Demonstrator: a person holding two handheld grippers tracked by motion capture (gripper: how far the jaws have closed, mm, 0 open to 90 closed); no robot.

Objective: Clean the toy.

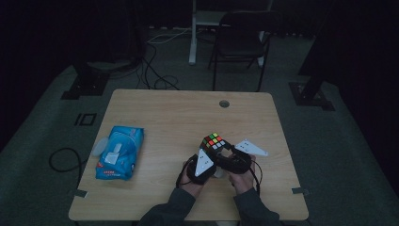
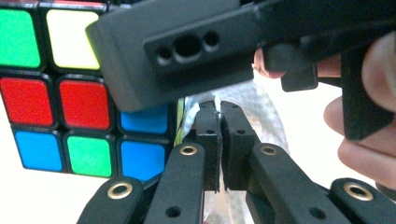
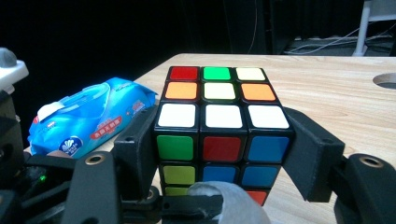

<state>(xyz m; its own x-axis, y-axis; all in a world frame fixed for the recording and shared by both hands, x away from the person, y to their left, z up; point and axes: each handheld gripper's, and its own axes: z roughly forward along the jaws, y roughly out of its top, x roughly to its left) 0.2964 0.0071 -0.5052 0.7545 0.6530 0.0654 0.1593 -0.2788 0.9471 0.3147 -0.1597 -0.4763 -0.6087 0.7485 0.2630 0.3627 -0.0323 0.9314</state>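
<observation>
One puzzle cube [image 3: 223,135] is clamped between the right gripper [image 3: 224,154] jaws above the wooden table [image 1: 169,117]. The left gripper [image 2: 218,140] is closed on a thin white wipe [image 2: 252,100] beside the cube. One blue wipes pack [image 1: 120,151] lies well apart. One chair [image 1: 240,40] is seen on the dark floor beyond.

High view looks down; gripper views close; all share cube [image 1: 214,141].

High view dim and underexposed, room black at the edges, table [image 1: 188,117] only mid-toned. Left gripper view blown out white at lower left and right, close parts soft. Right gripper view well lit, cube [image 3: 222,135] sharp, black backdrop.
</observation>
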